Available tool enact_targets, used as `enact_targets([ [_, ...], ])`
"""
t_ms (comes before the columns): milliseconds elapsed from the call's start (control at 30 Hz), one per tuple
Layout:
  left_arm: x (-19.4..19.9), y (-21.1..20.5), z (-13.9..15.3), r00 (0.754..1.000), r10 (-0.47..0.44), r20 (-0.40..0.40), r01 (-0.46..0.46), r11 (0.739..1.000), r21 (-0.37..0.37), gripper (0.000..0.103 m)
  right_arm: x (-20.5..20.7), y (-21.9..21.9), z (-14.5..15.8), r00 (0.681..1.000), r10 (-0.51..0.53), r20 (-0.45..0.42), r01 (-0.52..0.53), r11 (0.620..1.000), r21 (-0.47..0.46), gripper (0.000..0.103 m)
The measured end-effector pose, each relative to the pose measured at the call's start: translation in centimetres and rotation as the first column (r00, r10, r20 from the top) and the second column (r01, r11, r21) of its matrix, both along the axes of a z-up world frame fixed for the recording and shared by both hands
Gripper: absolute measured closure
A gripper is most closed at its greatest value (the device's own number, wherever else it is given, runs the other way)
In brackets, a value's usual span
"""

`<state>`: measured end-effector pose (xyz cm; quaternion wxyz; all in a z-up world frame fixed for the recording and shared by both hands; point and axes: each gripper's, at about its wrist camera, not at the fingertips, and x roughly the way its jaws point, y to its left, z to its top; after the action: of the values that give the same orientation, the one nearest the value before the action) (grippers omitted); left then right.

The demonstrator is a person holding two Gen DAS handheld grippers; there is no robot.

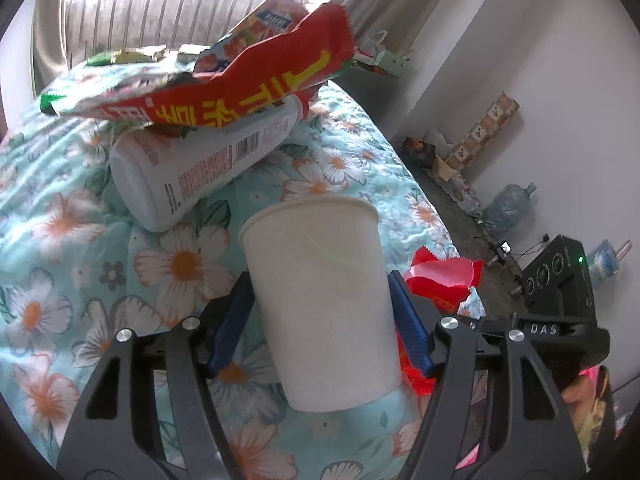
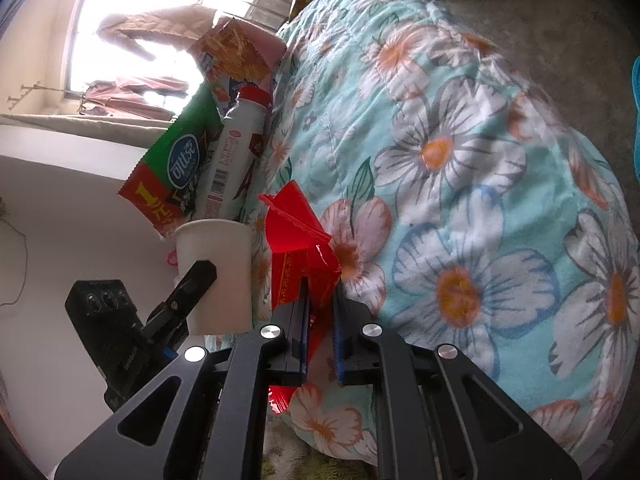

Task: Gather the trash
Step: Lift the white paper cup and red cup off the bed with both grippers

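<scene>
My left gripper (image 1: 320, 308) is shut on a white paper cup (image 1: 320, 300), held upright above the floral quilt (image 1: 60, 240). My right gripper (image 2: 320, 312) is shut on a crumpled red wrapper (image 2: 300, 236), which also shows in the left wrist view (image 1: 440, 272) just right of the cup. The cup also shows in the right wrist view (image 2: 216, 272) left of the wrapper. A white plastic bottle (image 1: 200, 168) lies on the quilt behind the cup, under a red and green snack bag (image 1: 240, 88). A snack box (image 2: 236, 52) lies beyond them.
The quilt-covered bed (image 2: 480, 160) fills most of both views. On the floor to the right are a blue water jug (image 1: 508, 204), clutter along the white wall (image 1: 460, 160) and cables. A window with bars (image 1: 160, 0) is behind the bed.
</scene>
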<state>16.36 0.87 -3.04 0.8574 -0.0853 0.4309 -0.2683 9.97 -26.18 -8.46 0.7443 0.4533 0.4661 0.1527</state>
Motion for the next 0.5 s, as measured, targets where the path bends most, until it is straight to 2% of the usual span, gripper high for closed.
enact_targets([
  [500,-2.9,-0.3,2.2,0.991,-0.020,0.136,0.011,0.998,0.069,0.040,-1.4,-0.6,2.7,0.999,-0.009,0.053,0.010,1.000,-0.019,0.094],
])
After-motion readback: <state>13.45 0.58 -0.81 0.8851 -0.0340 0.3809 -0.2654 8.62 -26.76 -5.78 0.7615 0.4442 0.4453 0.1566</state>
